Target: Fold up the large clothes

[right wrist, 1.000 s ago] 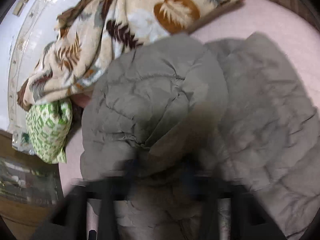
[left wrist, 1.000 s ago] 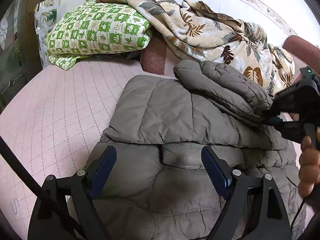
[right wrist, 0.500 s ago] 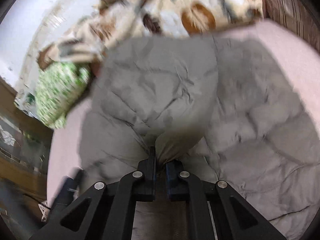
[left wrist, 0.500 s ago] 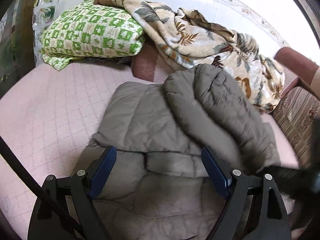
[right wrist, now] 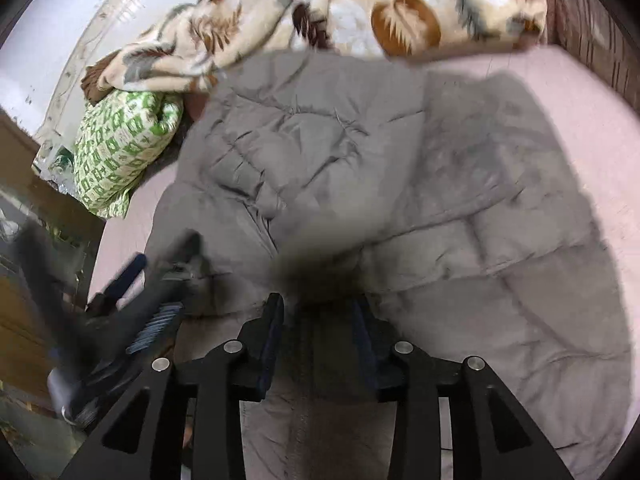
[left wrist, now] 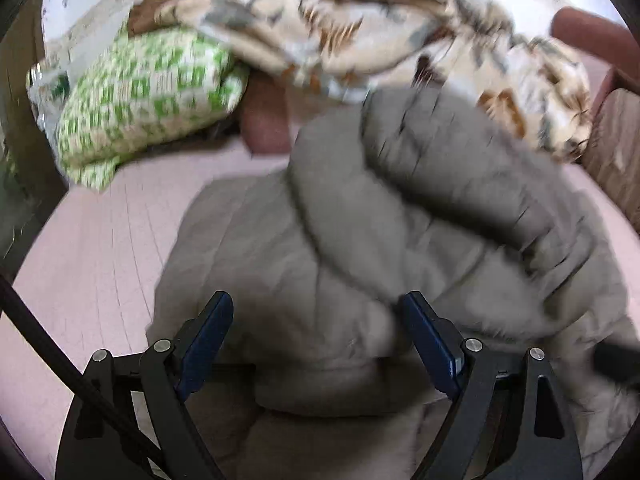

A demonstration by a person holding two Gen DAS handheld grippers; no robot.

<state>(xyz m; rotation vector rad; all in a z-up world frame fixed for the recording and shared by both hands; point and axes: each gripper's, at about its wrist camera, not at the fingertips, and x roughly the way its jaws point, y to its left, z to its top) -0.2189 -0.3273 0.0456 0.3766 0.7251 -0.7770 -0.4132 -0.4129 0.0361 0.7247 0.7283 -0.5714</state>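
A grey puffer jacket (left wrist: 320,248) lies spread on the pink bed cover (left wrist: 100,248), with one sleeve (left wrist: 460,184) folded across its body. My left gripper (left wrist: 320,320) hovers just above the jacket's near part, open wide, with nothing pinched between its blue pads. In the right wrist view the jacket (right wrist: 460,208) fills the middle. My right gripper (right wrist: 318,324) is low over it and its jaws are opening. A dark, blurred fold of sleeve fabric (right wrist: 316,272) sits between the tips, no longer pinched. The left gripper (right wrist: 160,280) shows as a blur at the left.
A green-and-white checked pillow (left wrist: 148,96) and a floral blanket (left wrist: 360,28) are heaped along the far wall. A brown striped bed end (left wrist: 616,148) stands at the right. Bare pink cover lies left of the jacket.
The right gripper carried the sleeve across the jacket while shut on it, and its jaws have now parted. The left gripper slid sideways over the jacket, still open.
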